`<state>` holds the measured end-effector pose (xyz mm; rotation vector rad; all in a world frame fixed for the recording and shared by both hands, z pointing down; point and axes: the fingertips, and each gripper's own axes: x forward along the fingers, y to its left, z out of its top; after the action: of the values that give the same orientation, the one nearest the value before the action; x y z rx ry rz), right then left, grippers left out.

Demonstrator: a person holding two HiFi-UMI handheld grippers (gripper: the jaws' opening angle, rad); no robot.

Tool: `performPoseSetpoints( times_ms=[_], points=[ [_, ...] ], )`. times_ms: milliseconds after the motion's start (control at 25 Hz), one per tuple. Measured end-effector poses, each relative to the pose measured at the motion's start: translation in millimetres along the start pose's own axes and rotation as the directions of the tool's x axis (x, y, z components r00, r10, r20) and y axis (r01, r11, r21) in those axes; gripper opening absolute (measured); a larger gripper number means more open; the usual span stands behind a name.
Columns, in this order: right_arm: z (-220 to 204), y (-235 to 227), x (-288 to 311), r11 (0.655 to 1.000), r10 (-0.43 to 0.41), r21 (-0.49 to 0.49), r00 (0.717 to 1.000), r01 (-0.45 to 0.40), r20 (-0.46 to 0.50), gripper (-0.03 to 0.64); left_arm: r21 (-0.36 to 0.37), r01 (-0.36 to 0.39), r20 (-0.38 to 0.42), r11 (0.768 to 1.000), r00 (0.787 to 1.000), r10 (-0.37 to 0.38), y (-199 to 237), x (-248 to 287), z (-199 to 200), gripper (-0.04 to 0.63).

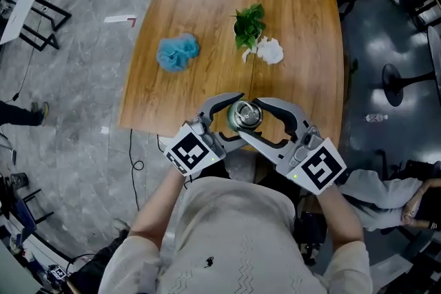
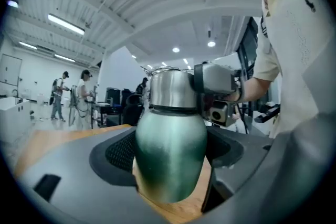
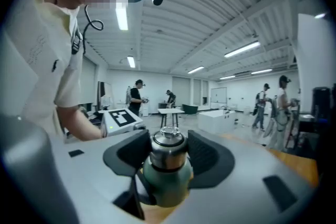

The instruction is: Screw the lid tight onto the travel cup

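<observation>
The travel cup point(image 1: 244, 116) is standing upright at the near edge of the desk point(image 1: 207, 10). The left tool point(image 2: 170, 155) is squeezing its green body. The right tool point(image 3: 167, 152) is pinching the lid point(image 2: 170, 89) on top.

The wood bench point(image 1: 207, 17) stands on a grey stone floor point(image 1: 76, 72). A black frame point(image 1: 49, 10) stands far left. A black round stand point(image 1: 394, 86) is on the right. A thin cable point(image 1: 131, 145) lies on the floor near the bench. The white ceiling point(image 3: 210, 8) has ribs and long bright lights point(image 3: 122, 16). Far off are white walls point(image 2: 37, 73), a white table point(image 3: 170, 110) and some people point(image 3: 135, 94).
</observation>
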<state>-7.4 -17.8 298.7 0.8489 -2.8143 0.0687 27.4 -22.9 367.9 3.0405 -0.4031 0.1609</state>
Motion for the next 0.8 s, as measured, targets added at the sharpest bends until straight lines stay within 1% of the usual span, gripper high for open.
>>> performPoseSetpoints(
  times_ms=[40, 80, 160, 200, 240, 280, 320, 400, 480, 560, 600, 680, 760, 800],
  points=[
    [0.9, -4.3, 0.4, 0.997, -0.073, 0.011, 0.997, 0.072, 0.015, 0.245, 0.001, -0.054, 0.004, 0.999, 0.999, 0.054, 4.3, 1.4, 0.4, 0.387],
    [1.7, -8.3, 0.5, 0.989, -0.150, 0.018, 0.988, 0.150, 0.030, 0.245, 0.010, -0.111, 0.001, 0.994, 0.994, 0.111, 8.8, 2.7, 0.4, 0.387],
    [1.2, -12.2, 0.7, 0.960, -0.280, 0.013, 0.959, 0.280, 0.045, 0.245, 0.040, -0.207, -0.016, 0.978, 0.978, 0.208, 15.5, 6.0, -1.4, 0.387],
    [-0.8, -10.9, 0.7, 0.951, -0.310, 0.002, 0.950, 0.310, 0.040, 0.245, 0.045, -0.225, -0.021, 0.973, 0.974, 0.226, 16.0, 7.9, -2.7, 0.387],
    [-3.6, -7.9, 0.4, 0.950, -0.311, 0.000, 0.950, 0.311, 0.030, 0.245, 0.038, -0.218, -0.020, 0.975, 0.976, 0.219, 14.3, 9.3, -3.6, 0.387],
    [-6.1, -4.2, -0.7, 0.958, -0.286, 0.013, 0.958, 0.286, 0.021, 0.245, 0.027, -0.194, -0.014, 0.981, 0.981, 0.194, 11.2, 9.7, -3.6, 0.387],
    [-7.6, -0.6, -2.4, 0.970, -0.240, 0.039, 0.971, 0.240, 0.017, 0.254, 0.022, -0.161, -0.007, 0.987, 0.987, 0.161, 7.5, 8.8, -2.8, 0.387],
    [-7.3, 4.7, -7.1, 0.990, -0.115, 0.080, 0.993, 0.113, 0.015, 0.282, 0.042, -0.080, -0.001, 0.996, 0.997, 0.080, -0.7, 4.4, 0.3, 0.387],
    [-5.0, 9.4, -13.2, 0.997, 0.022, 0.075, 1.000, -0.023, 0.005, 0.290, 0.069, 0.014, 0.008, 0.998, 1.000, -0.015, -10.9, -0.7, 5.0, 0.387],
    [-2.4, 14.8, -20.3, 0.989, 0.149, 0.032, 0.989, -0.148, -0.022, 0.290, 0.080, 0.105, 0.017, 0.991, 0.994, -0.106, -22.1, -4.7, 8.4, 0.387],
    [-1.9, 18.8, -23.6, 0.978, 0.208, 0.007, 0.977, -0.207, -0.044, 0.288, 0.081, 0.146, 0.010, 0.986, 0.989, -0.147, -28.0, -6.6, 7.8, 0.387],
    [-2.6, 29.0, -27.3, 0.948, 0.312, -0.033, 0.946, -0.316, -0.090, 0.288, 0.085, 0.219, -0.016, 0.972, 0.976, -0.219, -40.2, -9.6, 5.7, 0.387],
    [-3.2, 38.5, -26.8, 0.921, 0.380, -0.053, 0.919, -0.386, -0.107, 0.288, 0.093, 0.264, -0.038, 0.960, 0.964, -0.262, -50.6, -10.0, 4.6, 0.387],
    [-3.1, 42.0, -25.5, 0.915, 0.394, -0.054, 0.914, -0.400, -0.101, 0.288, 0.094, 0.267, -0.039, 0.959, 0.964, -0.265, -53.0, -9.0, 5.0, 0.387]
  ],
)
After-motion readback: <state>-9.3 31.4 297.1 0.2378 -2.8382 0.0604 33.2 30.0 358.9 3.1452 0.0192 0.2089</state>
